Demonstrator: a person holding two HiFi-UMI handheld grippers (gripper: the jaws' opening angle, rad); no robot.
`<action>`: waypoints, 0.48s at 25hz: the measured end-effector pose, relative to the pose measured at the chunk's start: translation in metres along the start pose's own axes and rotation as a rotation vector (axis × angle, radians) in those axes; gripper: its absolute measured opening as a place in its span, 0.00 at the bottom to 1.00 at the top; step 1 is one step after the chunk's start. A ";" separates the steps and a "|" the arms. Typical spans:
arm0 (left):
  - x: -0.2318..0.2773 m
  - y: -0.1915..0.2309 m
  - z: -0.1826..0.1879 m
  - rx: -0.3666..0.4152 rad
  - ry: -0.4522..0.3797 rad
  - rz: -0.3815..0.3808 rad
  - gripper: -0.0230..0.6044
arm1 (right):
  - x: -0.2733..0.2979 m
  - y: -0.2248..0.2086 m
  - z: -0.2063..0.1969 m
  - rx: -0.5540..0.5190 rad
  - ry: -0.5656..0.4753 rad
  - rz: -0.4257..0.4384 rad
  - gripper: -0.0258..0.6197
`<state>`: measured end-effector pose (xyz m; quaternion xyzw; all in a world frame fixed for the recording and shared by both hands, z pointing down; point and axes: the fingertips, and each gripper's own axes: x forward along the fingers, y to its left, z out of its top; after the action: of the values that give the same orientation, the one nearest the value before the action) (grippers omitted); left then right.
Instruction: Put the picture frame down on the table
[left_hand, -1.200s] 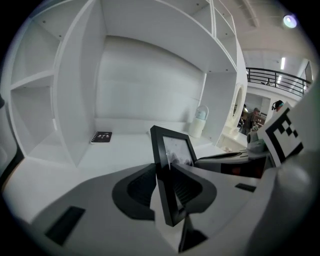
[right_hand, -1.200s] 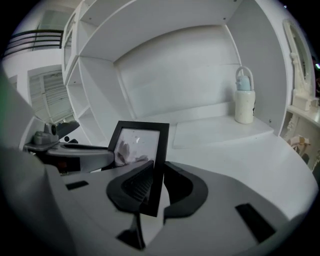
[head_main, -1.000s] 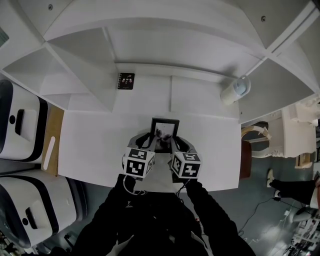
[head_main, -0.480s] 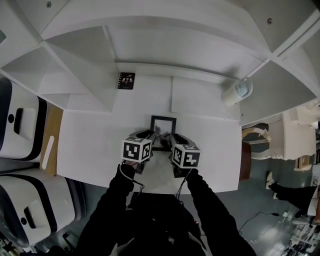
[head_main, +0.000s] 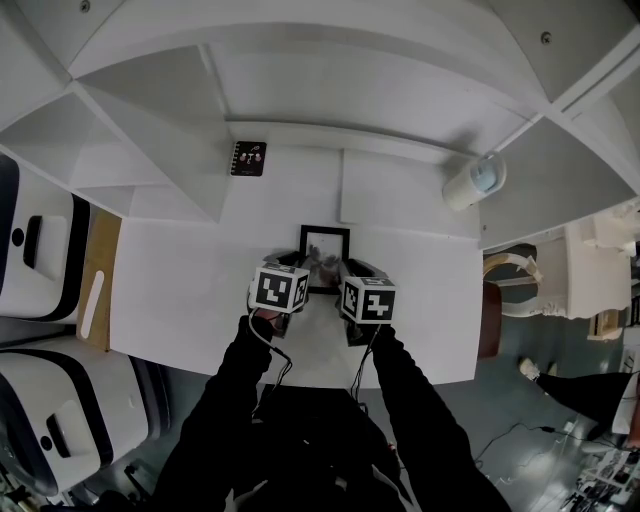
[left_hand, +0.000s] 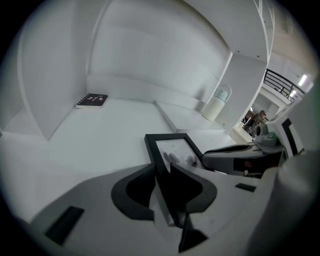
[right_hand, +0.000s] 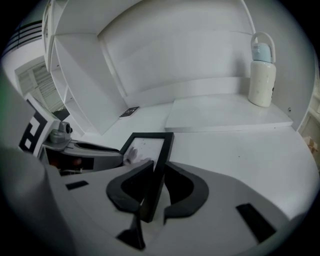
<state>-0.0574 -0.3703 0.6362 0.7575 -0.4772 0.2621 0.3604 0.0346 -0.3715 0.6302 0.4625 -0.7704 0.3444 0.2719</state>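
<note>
A small black picture frame with a white print lies low over the white table, held from both sides. My left gripper is shut on the frame's left edge. My right gripper is shut on the right edge of the frame. In the head view both marker cubes hide the near half of the frame, the left gripper and the right gripper side by side. Whether the frame touches the table I cannot tell.
A white bottle with a blue top stands at the back right on a raised white board. A small dark booklet lies at the back left. White shelf walls rise behind and to the left. A wooden chair is at the table's right edge.
Both grippers and the frame have moved away from me, farther onto the table, and closer together. The hold on the frame is unchanged.
</note>
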 end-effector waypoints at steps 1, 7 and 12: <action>0.000 0.000 0.001 0.012 -0.004 0.009 0.18 | 0.000 0.000 0.000 -0.003 0.001 -0.002 0.15; 0.000 -0.002 0.001 0.097 -0.037 0.061 0.19 | 0.001 -0.002 0.000 0.048 -0.031 0.007 0.16; -0.009 -0.002 0.002 0.148 -0.066 0.072 0.29 | -0.008 -0.005 0.009 0.045 -0.099 0.015 0.18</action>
<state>-0.0593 -0.3665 0.6278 0.7727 -0.4948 0.2845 0.2778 0.0416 -0.3762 0.6196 0.4791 -0.7784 0.3406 0.2204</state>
